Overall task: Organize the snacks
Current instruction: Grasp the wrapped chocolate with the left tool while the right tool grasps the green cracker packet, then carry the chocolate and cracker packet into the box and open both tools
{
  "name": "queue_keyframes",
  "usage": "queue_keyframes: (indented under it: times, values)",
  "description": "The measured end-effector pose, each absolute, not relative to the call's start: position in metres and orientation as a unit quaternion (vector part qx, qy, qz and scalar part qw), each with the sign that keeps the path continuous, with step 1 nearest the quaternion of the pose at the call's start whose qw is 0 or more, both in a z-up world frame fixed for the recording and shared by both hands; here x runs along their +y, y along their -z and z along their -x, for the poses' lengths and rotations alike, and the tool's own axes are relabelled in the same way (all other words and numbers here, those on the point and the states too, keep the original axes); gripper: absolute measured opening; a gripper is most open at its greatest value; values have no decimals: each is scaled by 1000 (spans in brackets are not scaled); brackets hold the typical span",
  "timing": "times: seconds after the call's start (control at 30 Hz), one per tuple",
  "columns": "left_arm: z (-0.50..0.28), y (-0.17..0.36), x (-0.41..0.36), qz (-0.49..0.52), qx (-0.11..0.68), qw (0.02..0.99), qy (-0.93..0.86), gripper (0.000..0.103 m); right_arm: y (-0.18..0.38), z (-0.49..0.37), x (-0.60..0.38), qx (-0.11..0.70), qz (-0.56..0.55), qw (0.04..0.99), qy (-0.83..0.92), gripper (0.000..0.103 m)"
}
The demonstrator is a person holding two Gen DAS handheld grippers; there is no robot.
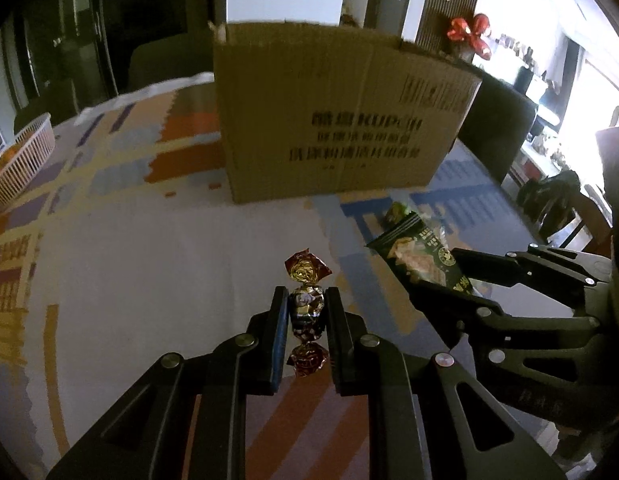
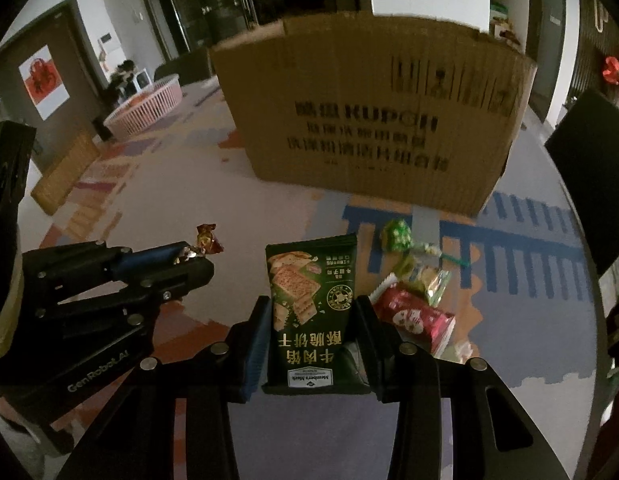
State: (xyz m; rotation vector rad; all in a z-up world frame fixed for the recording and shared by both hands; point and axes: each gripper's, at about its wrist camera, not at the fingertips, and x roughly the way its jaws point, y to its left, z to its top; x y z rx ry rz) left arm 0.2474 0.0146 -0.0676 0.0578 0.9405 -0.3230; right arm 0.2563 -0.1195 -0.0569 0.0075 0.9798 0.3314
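Note:
My left gripper [image 1: 306, 308] is shut on a red and gold wrapped candy [image 1: 305, 304] and holds it above the table. It also shows at the left of the right wrist view [image 2: 193, 254], with the candy's twisted end [image 2: 208, 238] sticking out. My right gripper [image 2: 311, 316] is shut on a dark green cracker packet [image 2: 311, 304], held upright; the packet shows at the right of the left wrist view [image 1: 419, 254]. A large open cardboard box [image 1: 337, 112] stands on the table just beyond both grippers, and it also shows in the right wrist view [image 2: 373, 120].
Loose snacks lie right of my right gripper: a red packet [image 2: 415, 316], a green candy [image 2: 396, 234] and a clear green packet [image 2: 427, 276]. A pink basket [image 2: 147, 106] stands at the far left. The table [image 1: 129, 264] has a patterned cloth. A dark chair [image 1: 497, 124] stands beside the box.

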Motion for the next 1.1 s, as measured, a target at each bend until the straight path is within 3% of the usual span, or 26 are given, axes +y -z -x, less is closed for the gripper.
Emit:
queue_keyframes:
  times: [1.1]
  values:
    - [-280,-61,-14,-18,303,936,176,19,-72,-277,-165,321,-28,938,-126,42]
